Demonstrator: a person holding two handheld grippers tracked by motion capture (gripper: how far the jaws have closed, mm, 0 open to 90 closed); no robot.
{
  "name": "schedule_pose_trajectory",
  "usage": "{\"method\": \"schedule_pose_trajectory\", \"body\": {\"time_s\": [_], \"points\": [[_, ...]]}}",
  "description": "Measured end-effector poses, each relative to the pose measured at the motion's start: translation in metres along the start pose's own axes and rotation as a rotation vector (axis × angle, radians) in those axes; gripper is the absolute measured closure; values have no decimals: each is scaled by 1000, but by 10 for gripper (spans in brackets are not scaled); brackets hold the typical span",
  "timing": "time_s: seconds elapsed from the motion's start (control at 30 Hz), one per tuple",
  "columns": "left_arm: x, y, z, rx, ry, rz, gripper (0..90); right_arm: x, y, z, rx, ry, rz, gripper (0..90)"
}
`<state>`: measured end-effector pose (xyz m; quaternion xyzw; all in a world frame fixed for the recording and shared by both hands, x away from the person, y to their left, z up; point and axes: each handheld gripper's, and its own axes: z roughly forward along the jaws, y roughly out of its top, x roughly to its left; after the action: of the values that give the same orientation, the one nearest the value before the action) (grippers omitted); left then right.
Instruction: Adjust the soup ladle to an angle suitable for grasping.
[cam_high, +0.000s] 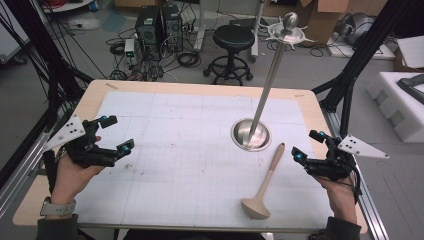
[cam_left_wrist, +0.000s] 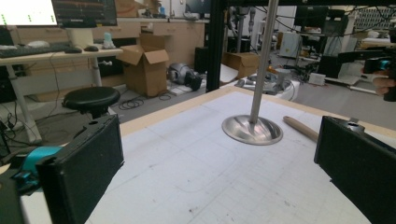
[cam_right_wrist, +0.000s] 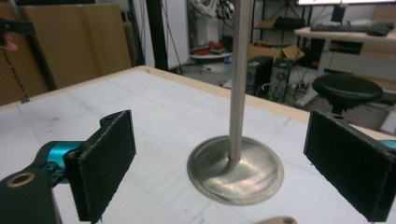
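**Both grippers waiting apart, ladle lying untouched**

The left gripper (cam_high: 112, 134) is hovering at the left middle of the high view, its fingers (cam_left_wrist: 81, 170) standing spread with nothing between them. The right gripper (cam_high: 306, 145) is sitting at the right middle of the same view, its fingers (cam_right_wrist: 102, 163) also gaping wide and pinching nothing.

The beige ladle (cam_high: 263, 186) is lying flat on the table (cam_high: 175, 150) in the lower right centre of the high view, its bowl toward the bottom edge and its handle pointing up and to the right. It is resting near the right gripper but apart from it.

Just above the handle's tip, the round metal base (cam_high: 250, 135) of a tall steel pole (cam_high: 270, 80) is standing on the table; the pole is rising toward the upper centre of the frame. In the right gripper view this base (cam_right_wrist: 236, 175) is showing between the spread fingers, farther off.
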<state>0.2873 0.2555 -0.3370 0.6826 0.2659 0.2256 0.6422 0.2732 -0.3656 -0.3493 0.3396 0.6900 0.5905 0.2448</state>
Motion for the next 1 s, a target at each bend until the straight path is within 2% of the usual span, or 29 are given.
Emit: {"method": "schedule_pose_trajectory", "body": {"time_s": [0.23, 0.27, 0.3, 0.33, 0.37, 0.43, 0.53, 0.6, 1.0], "points": [[2, 0, -4, -6, 8, -8, 18, -5, -7, 1, 10, -1, 11, 448], [2, 0, -4, -6, 8, -8, 18, -5, -7, 1, 10, -1, 11, 448], [2, -1, -4, -7, 8, -9, 18, -7, -10, 2, 19, -2, 28, 565], [2, -1, -4, -4, 5, -7, 18, -8, -11, 2, 31, -13, 39, 619], [2, -1, -4, -4, 5, -7, 18, -8, -11, 2, 31, -13, 39, 619], [2, -1, -3, -2, 3, -8, 18, -10, -15, 4, 56, -26, 47, 758], [1, -1, -3, 0, 3, -10, 18, -12, -20, 5, 67, -23, 59, 862], [1, -1, -3, 2, 2, -10, 18, -13, -22, 6, 81, -30, 58, 893], [1, -3, -2, 19, -2, -9, 18, -24, -42, 17, 145, -49, 93, 895]]}}
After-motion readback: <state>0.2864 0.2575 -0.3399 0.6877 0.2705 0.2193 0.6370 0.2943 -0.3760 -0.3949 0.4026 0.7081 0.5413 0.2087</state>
